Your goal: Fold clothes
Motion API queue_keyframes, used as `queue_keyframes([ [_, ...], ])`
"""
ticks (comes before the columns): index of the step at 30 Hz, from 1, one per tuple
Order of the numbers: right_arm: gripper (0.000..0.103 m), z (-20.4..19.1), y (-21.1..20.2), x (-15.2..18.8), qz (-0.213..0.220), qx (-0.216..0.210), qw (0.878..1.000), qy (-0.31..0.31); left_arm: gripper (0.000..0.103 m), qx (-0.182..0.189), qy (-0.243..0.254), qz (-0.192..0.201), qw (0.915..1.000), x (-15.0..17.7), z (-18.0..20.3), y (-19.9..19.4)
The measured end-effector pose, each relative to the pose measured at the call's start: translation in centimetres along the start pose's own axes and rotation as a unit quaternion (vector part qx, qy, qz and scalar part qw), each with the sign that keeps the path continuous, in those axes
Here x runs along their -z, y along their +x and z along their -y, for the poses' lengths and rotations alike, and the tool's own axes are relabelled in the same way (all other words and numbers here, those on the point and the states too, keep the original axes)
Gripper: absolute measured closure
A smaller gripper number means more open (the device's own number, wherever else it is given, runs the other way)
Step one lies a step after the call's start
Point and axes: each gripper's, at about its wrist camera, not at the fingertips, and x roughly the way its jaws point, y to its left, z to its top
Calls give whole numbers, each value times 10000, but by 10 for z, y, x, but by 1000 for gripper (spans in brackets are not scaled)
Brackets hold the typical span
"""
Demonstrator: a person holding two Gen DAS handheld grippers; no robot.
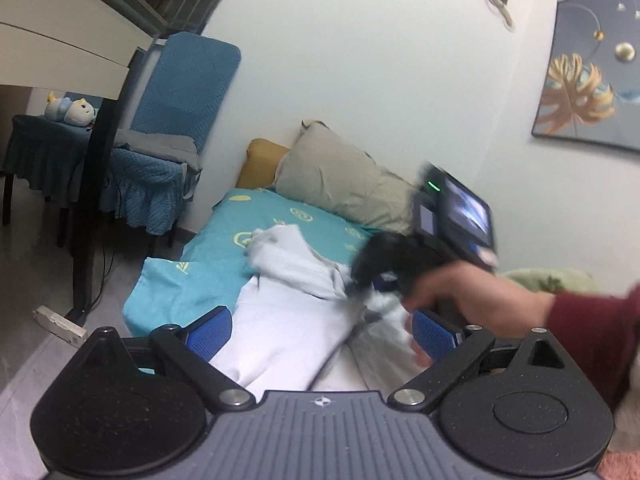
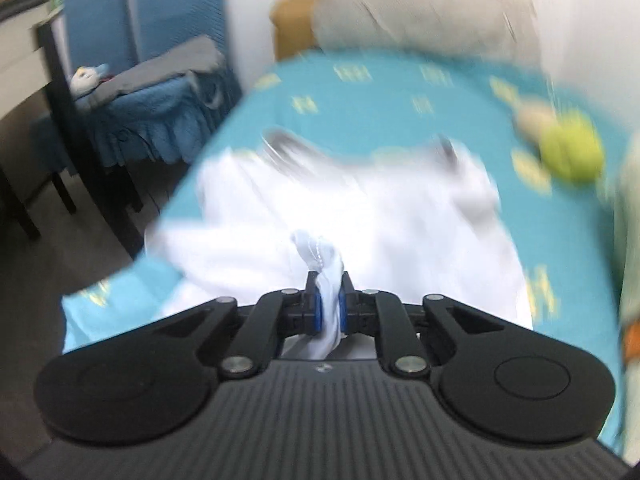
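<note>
Between the right tool's [image 2: 329, 312] closed pads a bunch of the white garment [image 2: 360, 220] is pinched; the left tool [image 1: 322, 330] gapes empty above it. Garment lies rumpled, partly doubled over, on the bed [image 2: 400, 88]; folding looks unfinished.

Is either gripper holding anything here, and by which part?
The right gripper pinches a bunched fold of the white garment; which part is unclear. The left gripper is open, holding nothing.

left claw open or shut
Open: the left claw has its blue pads spread wide over the white garment, gripping nothing.
</note>
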Motion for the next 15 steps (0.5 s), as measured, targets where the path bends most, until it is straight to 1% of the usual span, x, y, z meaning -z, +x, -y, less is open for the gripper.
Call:
queue_keyframes([
  [1,79,11,-1,5,-43,-112,9999,84,5,-22,5,-28,10000,0,0,1],
  [2,58,12,-3,5,7,-193,9998,7,5,-44,9,-56,10000,1,0,3],
  [3,33,9,-4,2,94,-261,9995,-139,5,-66,14,-85,9999,1,0,4],
  [4,24,5,-5,0,182,-328,9989,-284,5,-88,19,-113,9999,1,-1,5],
  [5,18,2,-6,-3,270,-396,9979,-429,5,-110,23,-141,9998,1,-1,7],
  [6,19,-1,-7,-6,357,-463,9966,-574,5,-132,28,-169,9998,2,-1,8],
  [11,19,-17,-13,-19,793,-797,9852,-1296,5,-203,17,-295,9994,4,-3,13],
  [12,20,-25,-9,-25,742,-812,9823,-1513,5,-205,3,-316,9993,4,-4,13],
  [15,20,-51,23,-40,353,-646,9759,-2056,5,-218,-74,-382,9990,7,-7,14],
])
